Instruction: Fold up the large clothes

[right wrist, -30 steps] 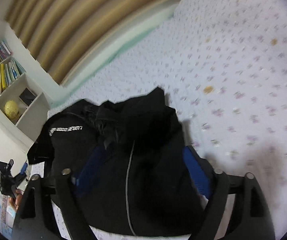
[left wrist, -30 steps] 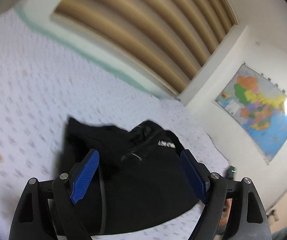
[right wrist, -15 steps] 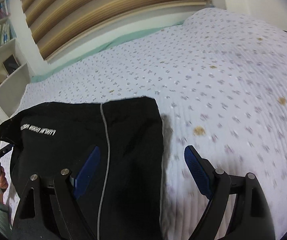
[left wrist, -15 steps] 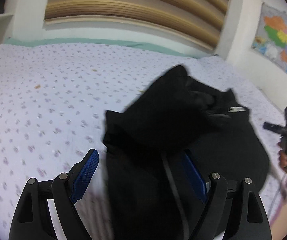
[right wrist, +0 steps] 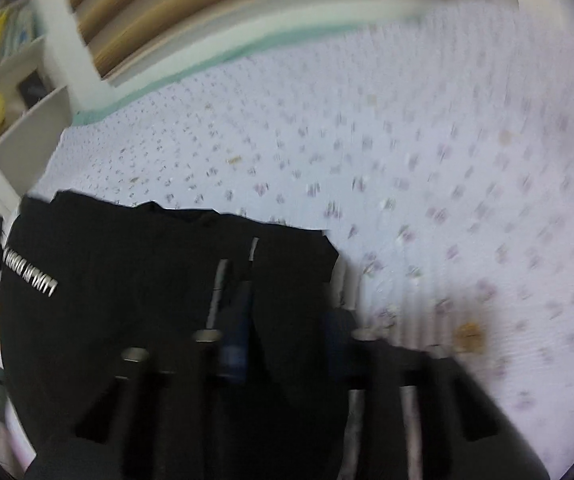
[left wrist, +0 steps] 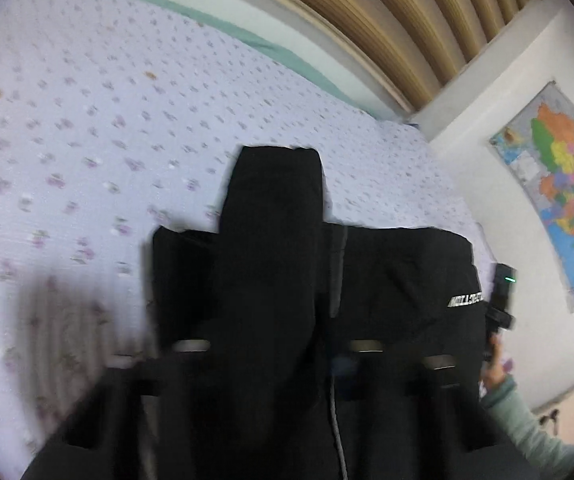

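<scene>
Both grippers have swung in over the black garment (left wrist: 387, 280) since a second ago, and their fingers, wide apart then, are closing. On the left gripper (left wrist: 275, 344) a fold of black cloth hides the pads. The right gripper (right wrist: 283, 340) is blurred; dark cloth sits between its blue pads (right wrist: 237, 344), though a firm pinch is unclear. The garment lies on the near part of the flowered bedspread (left wrist: 107, 140), its near edge cut off.

Right hand-held gripper (right wrist: 283, 344) closing, a fold of black fabric garment (right wrist: 127, 280) between its blue pads; garment lies on white floral-print bed (right wrist: 407, 140); white lettering on garment's left edge; image blurred.
</scene>
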Action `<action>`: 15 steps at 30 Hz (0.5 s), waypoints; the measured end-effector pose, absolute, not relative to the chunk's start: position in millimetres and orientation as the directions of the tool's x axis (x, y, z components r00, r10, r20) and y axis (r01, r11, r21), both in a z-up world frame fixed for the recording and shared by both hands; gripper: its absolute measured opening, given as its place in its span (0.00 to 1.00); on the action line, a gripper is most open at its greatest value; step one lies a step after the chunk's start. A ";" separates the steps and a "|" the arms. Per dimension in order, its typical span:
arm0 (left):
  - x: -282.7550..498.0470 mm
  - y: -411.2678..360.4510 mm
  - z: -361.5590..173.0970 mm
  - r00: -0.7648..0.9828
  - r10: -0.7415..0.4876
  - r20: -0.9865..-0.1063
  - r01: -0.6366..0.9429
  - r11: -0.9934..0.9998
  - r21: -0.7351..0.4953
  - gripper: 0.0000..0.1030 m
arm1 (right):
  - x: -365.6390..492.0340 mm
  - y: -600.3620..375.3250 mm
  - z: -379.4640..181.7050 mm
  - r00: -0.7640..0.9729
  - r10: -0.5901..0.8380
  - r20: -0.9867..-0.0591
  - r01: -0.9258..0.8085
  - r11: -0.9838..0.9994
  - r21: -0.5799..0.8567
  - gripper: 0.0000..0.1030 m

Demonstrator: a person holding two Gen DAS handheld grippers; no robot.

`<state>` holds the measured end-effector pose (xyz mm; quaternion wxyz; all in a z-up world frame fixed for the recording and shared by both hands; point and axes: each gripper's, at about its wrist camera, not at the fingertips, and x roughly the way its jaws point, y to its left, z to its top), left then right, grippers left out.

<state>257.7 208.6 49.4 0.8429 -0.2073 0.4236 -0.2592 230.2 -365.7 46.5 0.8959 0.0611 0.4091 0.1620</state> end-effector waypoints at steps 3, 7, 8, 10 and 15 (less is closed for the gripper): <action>240.6 214.6 71.8 0.570 -0.597 -0.564 0.258 0.782 -0.567 0.15 | 207.7 -359.9 77.8 0.691 0.272 -0.670 -0.229 0.961 0.154 0.16; 223.6 219.2 115.9 0.662 -0.559 -0.500 0.255 0.794 -0.551 0.13 | 193.6 -346.5 128.5 0.780 0.139 -0.610 -0.170 0.985 0.008 0.14; 222.0 220.0 127.2 0.683 -0.548 -0.482 0.248 0.796 -0.553 0.12 | 195.1 -342.2 141.3 0.797 0.108 -0.594 -0.149 0.989 -0.020 0.13; 225.7 221.8 143.3 0.729 -0.503 -0.465 0.211 0.810 -0.547 0.12 | 205.6 -330.4 165.6 0.829 0.032 -0.559 -0.089 0.993 -0.076 0.13; 257.7 209.7 143.8 0.781 -0.340 -0.524 0.080 0.886 -0.456 0.12 | 258.1 -306.1 170.1 0.814 -0.082 -0.575 0.016 0.993 -0.118 0.13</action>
